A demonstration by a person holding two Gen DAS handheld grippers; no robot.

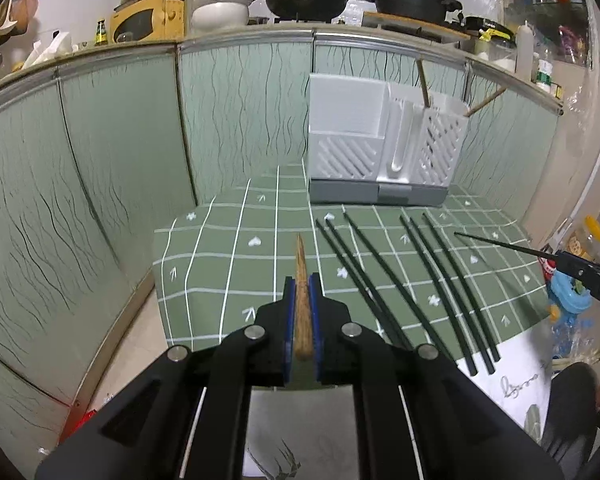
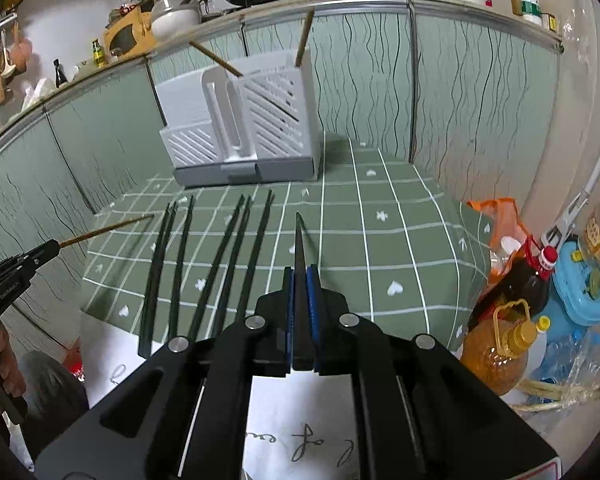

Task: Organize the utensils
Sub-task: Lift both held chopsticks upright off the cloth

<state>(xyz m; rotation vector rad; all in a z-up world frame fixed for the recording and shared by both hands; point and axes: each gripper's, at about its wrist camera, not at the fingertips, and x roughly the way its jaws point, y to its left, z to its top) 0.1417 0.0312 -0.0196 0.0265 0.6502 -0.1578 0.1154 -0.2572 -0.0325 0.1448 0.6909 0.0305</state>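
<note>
My left gripper (image 1: 301, 284) is shut on a brown wooden chopstick (image 1: 301, 268) that points forward above the green checked cloth (image 1: 228, 264). My right gripper (image 2: 301, 276) is shut on a black chopstick (image 2: 299, 240); it also shows in the left wrist view (image 1: 500, 245) at the right. Several black chopsticks (image 1: 384, 276) lie on the cloth, also in the right wrist view (image 2: 216, 256). A white utensil holder (image 1: 384, 148) stands at the back of the cloth with two wooden chopsticks (image 1: 424, 84) in its right compartment. The holder also shows in the right wrist view (image 2: 244, 120).
Green cabinet panels (image 1: 112, 152) stand behind and to the left. Oil bottles (image 2: 508, 340) and a blue container (image 2: 584, 288) stand right of the cloth. A white paper (image 2: 300, 432) lies at the near edge. A counter above holds pans (image 1: 304, 0) and pots.
</note>
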